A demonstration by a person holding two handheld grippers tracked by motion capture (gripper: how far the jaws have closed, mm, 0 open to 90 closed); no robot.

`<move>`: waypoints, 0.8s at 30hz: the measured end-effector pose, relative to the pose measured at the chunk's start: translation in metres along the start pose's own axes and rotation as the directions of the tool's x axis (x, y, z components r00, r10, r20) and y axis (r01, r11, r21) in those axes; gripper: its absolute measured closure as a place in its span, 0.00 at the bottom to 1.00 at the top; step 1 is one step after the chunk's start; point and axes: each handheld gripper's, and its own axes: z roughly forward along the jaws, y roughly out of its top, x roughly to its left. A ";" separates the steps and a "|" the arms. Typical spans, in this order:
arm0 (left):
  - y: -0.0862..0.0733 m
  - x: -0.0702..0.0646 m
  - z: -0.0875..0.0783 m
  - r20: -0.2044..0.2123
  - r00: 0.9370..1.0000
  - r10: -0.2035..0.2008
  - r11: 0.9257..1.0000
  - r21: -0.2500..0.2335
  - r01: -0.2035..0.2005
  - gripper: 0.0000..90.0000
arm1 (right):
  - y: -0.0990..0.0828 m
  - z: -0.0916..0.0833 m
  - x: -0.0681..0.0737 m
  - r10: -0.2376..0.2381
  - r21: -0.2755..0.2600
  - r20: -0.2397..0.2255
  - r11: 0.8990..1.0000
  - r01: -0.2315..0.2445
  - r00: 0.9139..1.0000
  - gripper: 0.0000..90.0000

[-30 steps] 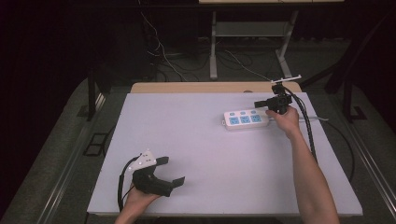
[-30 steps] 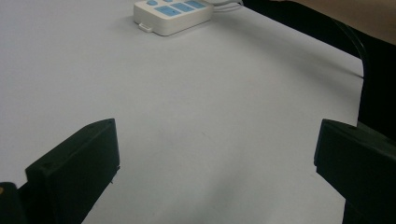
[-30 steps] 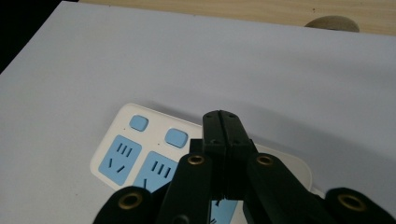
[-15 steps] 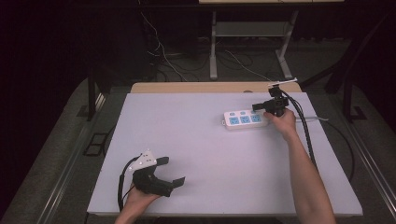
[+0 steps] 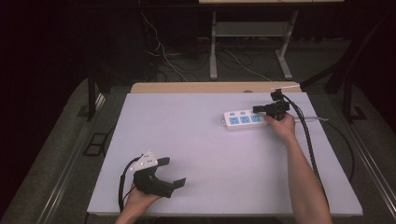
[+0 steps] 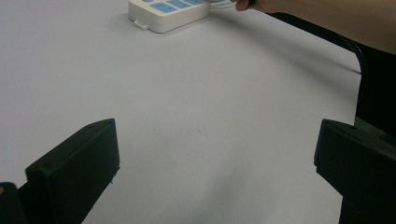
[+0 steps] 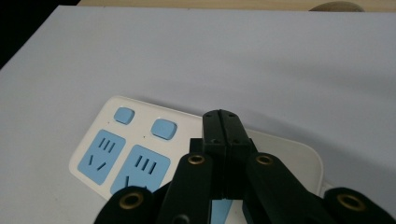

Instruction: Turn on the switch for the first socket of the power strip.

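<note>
A white power strip (image 5: 245, 119) with blue sockets lies at the table's far right; it also shows in the left gripper view (image 6: 168, 11). My right gripper (image 5: 256, 109) is over the strip's right end, pointing left along it. In the right gripper view its black jaws (image 7: 223, 114) are pressed together with nothing between them, just above the strip (image 7: 116, 154) beside two small blue buttons (image 7: 163, 128). I cannot tell whether the tips touch the strip. My left gripper (image 5: 172, 171) rests at the front left, jaws wide apart (image 6: 217, 135) over bare table.
The white table top (image 5: 201, 154) has a wooden strip (image 5: 210, 87) along its far edge. The right gripper's black cable (image 5: 308, 140) runs beside the right forearm. A table frame and loose cables stand on the dark floor behind.
The right gripper has sunk slightly toward the power strip's right end, still shut. The left gripper has not moved.
</note>
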 end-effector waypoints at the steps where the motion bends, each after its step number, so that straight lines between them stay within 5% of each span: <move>1: 0.000 0.000 0.000 0.000 1.000 -0.001 1.000 0.000 0.001 0.00 | 0.000 0.000 0.000 -0.005 0.002 0.000 1.000 0.005 1.000 1.00; 15: 0.001 0.001 0.000 -0.005 1.000 0.005 1.000 0.002 -0.005 0.00 | -0.001 0.001 -0.001 0.004 0.001 0.002 1.000 -0.004 1.000 1.00; 24: 0.000 0.000 0.001 -0.002 1.000 0.008 1.000 0.005 -0.008 0.00 | 0.000 0.002 0.006 -0.032 0.022 0.034 0.999 0.031 0.999 1.00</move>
